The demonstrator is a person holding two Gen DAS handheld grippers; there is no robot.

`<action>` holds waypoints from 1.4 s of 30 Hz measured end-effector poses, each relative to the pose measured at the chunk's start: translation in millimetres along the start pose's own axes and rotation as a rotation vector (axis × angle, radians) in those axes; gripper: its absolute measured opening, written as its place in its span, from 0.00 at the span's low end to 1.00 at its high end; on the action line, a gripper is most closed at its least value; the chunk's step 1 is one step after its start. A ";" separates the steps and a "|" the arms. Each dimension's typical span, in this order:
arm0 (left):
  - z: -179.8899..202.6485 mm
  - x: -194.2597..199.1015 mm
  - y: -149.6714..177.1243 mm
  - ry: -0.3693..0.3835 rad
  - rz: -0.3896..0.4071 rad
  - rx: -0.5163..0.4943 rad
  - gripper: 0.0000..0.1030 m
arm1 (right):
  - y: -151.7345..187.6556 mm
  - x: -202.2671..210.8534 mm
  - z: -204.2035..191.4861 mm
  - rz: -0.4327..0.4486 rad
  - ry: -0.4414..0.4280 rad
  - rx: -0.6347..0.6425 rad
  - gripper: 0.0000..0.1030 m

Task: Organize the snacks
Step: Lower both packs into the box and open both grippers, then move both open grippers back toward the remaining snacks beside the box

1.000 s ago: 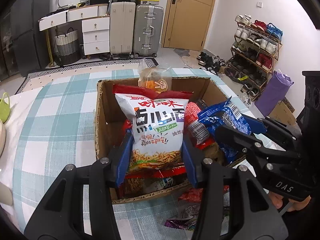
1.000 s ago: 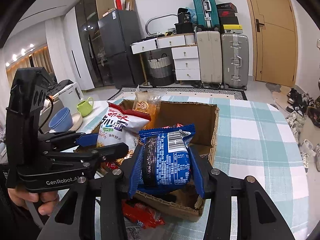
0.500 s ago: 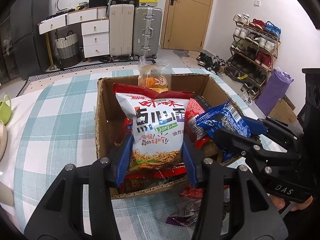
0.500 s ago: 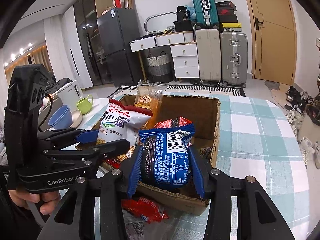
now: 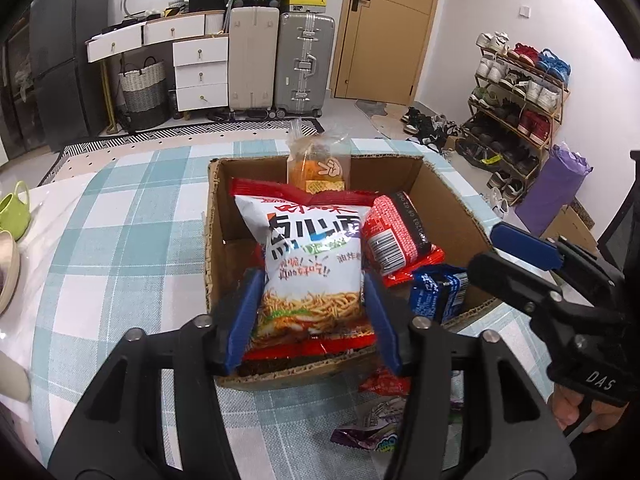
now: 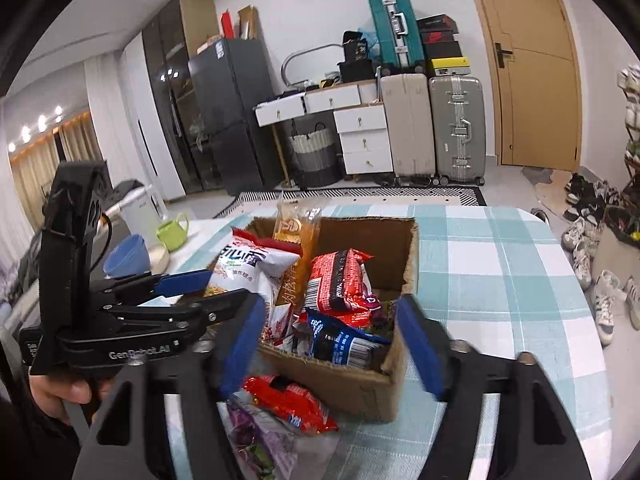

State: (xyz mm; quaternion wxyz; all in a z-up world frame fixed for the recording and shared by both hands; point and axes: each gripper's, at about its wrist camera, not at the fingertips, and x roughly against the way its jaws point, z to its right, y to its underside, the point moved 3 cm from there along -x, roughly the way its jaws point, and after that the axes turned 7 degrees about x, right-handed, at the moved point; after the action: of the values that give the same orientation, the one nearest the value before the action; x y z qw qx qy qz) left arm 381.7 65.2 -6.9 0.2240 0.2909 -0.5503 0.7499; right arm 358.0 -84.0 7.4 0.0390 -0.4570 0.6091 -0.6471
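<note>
Snacks fill the cardboard box on the checked tablecloth. My left gripper has just been opening; its blue pads flank the lower end of the white noodle bag, and I cannot tell whether they touch it. The bag stands upright at the box's near wall, long axis running up and away from me.

My right gripper has also just been opening, and nothing sits between its pads. The blue packet lies slumped in the near right corner of the box, just ahead of those jaws, beside the red packet leaning further in.

Everything is crinkly, glossy film, puffed and slippery. More wrappers, including a red one, lie on the cloth outside the near wall, nearest my right hand.
</note>
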 end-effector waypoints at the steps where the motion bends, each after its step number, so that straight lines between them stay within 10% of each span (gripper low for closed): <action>1: -0.5 4.0 -0.8 0.002 0.005 0.003 0.61 | 0.8 4.7 2.2 0.003 0.000 -0.011 0.74; 6: -0.7 26.5 -1.7 -0.002 0.028 -0.007 0.78 | 8.8 19.1 9.0 0.001 0.026 -0.038 0.95; 13: -0.6 59.8 5.8 -0.009 0.045 -0.013 1.00 | 24.5 31.1 15.0 -0.038 0.067 -0.082 0.99; 42: -4.5 101.3 99.5 -0.010 -0.012 0.006 0.99 | 95.2 63.1 4.9 -0.120 0.092 -0.119 0.99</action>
State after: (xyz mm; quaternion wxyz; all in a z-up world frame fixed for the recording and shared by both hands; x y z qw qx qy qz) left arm 241.6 41.8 -8.0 0.2250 0.2985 -0.5474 0.7488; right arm 276.4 -150.3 -37.5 -0.0551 -0.4641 0.6192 -0.6310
